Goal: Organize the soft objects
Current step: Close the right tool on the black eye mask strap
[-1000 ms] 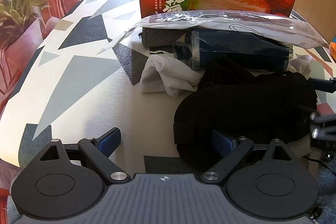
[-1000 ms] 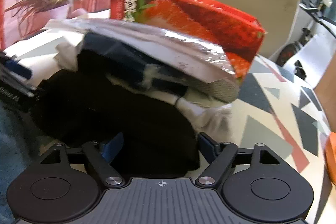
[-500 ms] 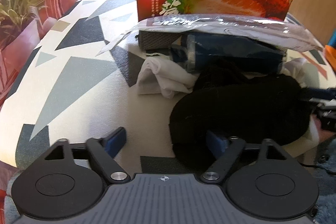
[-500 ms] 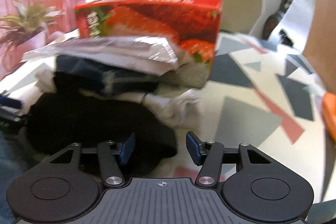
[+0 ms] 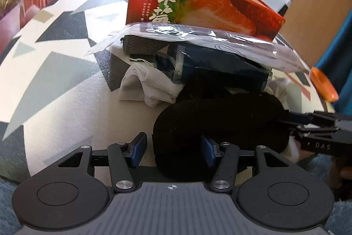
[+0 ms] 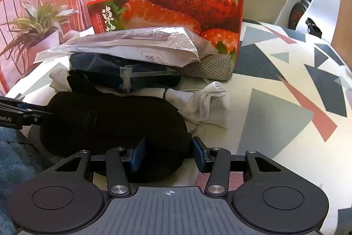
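Note:
A black eye mask (image 5: 220,120) lies at the near edge of the patterned table (image 5: 55,85), in front of a heap of soft items. My left gripper (image 5: 173,151) straddles the mask's left end with its jaws closing; a gap shows beside the left pad, so it stays open. My right gripper (image 6: 168,154) is at the other end of the mask (image 6: 114,120), jaws still closing, pads touching the fabric on both sides. Each gripper appears in the other's view: the right gripper (image 5: 290,124) and the left gripper (image 6: 47,111).
Behind the mask lie white socks (image 6: 206,102), a navy packaged item (image 5: 220,67), a clear plastic bag (image 6: 136,45) and a grey knitted cloth (image 6: 211,68). A red strawberry box (image 6: 176,8) stands at the back. An orange object (image 5: 323,85) sits at the table's right edge.
Both grippers' jaws have narrowed around the black eye mask's ends. The right gripper has rolled and shifted toward the mask's right end. The left gripper stayed in place and tilted a little.

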Action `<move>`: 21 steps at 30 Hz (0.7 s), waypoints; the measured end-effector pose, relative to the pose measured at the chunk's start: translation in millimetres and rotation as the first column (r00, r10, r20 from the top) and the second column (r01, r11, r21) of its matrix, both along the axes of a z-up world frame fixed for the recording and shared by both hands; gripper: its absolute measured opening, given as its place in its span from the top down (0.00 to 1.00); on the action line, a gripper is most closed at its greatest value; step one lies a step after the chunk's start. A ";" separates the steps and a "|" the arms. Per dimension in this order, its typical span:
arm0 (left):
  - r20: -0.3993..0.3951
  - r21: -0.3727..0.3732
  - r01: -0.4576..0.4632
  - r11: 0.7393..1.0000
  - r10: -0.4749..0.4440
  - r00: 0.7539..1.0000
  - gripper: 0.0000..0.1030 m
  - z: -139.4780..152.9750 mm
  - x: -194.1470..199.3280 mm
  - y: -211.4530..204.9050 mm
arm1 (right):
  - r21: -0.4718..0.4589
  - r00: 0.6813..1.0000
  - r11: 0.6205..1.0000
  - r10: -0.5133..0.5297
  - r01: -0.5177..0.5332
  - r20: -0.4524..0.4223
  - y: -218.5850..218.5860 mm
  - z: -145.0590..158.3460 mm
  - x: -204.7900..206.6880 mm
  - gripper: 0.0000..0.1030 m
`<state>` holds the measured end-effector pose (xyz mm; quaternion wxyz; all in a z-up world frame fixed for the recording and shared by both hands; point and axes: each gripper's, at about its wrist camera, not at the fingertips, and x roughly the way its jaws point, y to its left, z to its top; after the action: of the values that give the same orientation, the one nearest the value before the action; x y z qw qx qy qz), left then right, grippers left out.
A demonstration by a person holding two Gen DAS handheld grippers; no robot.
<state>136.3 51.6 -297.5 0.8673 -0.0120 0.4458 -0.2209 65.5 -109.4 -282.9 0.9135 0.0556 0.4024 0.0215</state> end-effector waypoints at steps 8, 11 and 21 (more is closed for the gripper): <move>0.025 0.074 0.023 0.997 -0.025 0.999 0.44 0.5 -3.8 -11.5 | 0.008 1.000 1.000 -0.003 0.003 -0.001 -0.4 -2.3 2.2 0.55; 0.037 0.087 0.024 0.996 -0.027 0.999 0.71 2.3 -6.4 -12.1 | 0.009 1.000 1.000 0.019 -0.019 -0.001 3.2 -0.8 2.3 0.63; 0.218 0.110 -0.028 0.994 0.003 0.976 0.92 32.4 -27.5 -8.0 | 0.027 0.995 0.999 0.025 -0.028 0.098 0.2 25.1 -10.3 0.88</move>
<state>108.8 43.6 -265.1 0.9119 0.0575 0.3599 -0.1887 55.2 -109.2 -257.8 0.9309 0.0621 0.3575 0.0419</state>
